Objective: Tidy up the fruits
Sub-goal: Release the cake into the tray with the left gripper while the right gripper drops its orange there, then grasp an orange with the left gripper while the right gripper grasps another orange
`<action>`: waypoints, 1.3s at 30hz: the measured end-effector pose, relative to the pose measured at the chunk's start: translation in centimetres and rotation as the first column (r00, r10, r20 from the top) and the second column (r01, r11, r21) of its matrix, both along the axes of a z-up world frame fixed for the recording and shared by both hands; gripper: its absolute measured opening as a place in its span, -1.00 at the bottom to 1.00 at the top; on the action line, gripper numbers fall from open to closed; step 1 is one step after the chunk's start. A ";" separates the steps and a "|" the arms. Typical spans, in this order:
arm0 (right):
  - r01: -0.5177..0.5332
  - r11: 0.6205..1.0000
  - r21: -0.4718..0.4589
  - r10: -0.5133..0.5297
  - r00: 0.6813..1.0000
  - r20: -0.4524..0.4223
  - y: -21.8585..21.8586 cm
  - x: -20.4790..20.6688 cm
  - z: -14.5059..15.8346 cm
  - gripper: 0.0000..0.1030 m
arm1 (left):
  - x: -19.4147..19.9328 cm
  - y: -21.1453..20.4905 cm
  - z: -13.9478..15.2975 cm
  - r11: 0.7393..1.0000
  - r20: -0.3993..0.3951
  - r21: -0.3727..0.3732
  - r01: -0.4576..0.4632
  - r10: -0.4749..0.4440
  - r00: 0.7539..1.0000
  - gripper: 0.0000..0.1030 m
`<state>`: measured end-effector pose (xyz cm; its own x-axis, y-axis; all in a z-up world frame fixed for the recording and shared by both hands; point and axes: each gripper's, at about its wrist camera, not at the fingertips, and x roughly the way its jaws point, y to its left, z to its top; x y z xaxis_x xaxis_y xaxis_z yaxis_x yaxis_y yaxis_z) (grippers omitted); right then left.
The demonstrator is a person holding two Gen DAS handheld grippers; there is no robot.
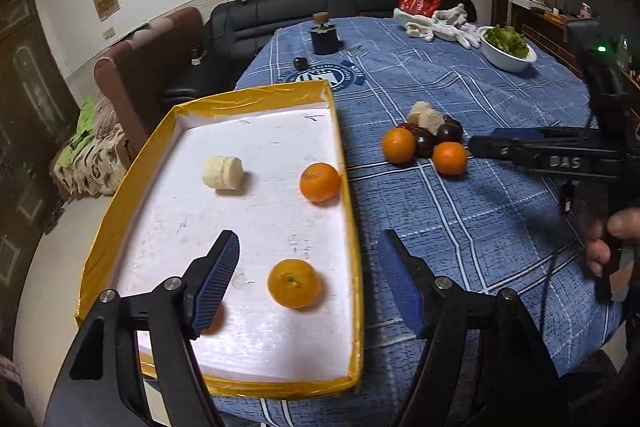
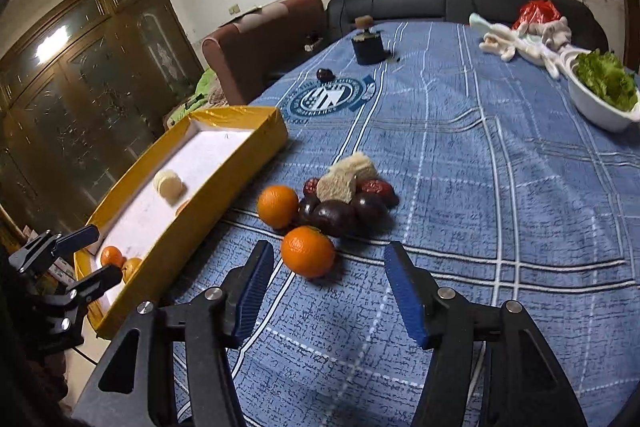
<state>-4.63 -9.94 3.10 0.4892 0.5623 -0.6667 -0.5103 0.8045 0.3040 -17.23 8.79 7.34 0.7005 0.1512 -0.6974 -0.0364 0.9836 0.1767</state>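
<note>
reaching for the nearest orange beside a crowded pile

the blue tablecloth (image 2: 500, 227) gives the most room: the whole near and right stretch is bare, so the right gripper (image 2: 326, 297) has a free run in from the near side. the yellow-rimmed tray (image 1: 352, 227) sits to the left, close to the table's near-left edge, its raised wall standing between pile and tray floor; any fruit carried over must clear that rim, or it may clip it and drop. the left gripper (image 1: 308, 277) hovers over the tray's near end, jaws spread wide and empty, an orange on the tray floor (image 1: 294, 289) showing between them; two grippers meeting above the tray could collide.

the fruit pile (image 2: 340, 195) is tight: dark fruits, red dates and pale chunks touch one another. the right gripper's jaws are spread and empty, just short of the near orange (image 2: 307, 251), which lies against a dark fruit. a finger pushing too far would likely nudge the heap and send round fruit rolling toward the table edge.
</note>
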 end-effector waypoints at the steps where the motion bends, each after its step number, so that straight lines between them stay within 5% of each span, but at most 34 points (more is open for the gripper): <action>1: -0.007 1.000 -0.011 0.007 1.000 -0.010 0.4 0.2 -0.3 0.16 | -0.1 -0.2 0.1 1.000 0.000 0.002 0.003 -0.003 1.000 0.39; 14: -0.017 0.997 -0.082 0.011 0.998 -0.066 4.1 1.7 -2.6 0.11 | -0.1 -0.7 0.1 1.000 -0.009 -0.001 0.030 -0.030 1.000 0.43; 21: -0.013 0.995 -0.097 0.008 0.998 -0.056 4.4 2.1 -2.7 -0.28 | 1.0 -2.5 0.4 0.997 -0.010 0.018 0.077 -0.077 0.997 0.43; 27: -0.021 0.996 -0.088 0.015 0.997 -0.076 2.2 1.8 -2.5 -0.29 | 4.3 -4.9 0.5 0.987 -0.042 0.062 0.146 -0.143 0.989 0.43; 34: 0.073 0.988 -0.135 -0.078 0.996 -0.034 -3.6 1.7 -2.5 -0.29 | 10.4 -6.0 -1.1 0.981 -0.153 0.020 0.191 -0.186 0.971 0.43; 39: 0.083 0.996 -0.026 -0.085 0.993 -0.080 -6.0 2.5 -2.9 -0.29 | 12.8 -7.2 -2.6 0.975 -0.221 0.066 0.212 -0.193 0.956 0.43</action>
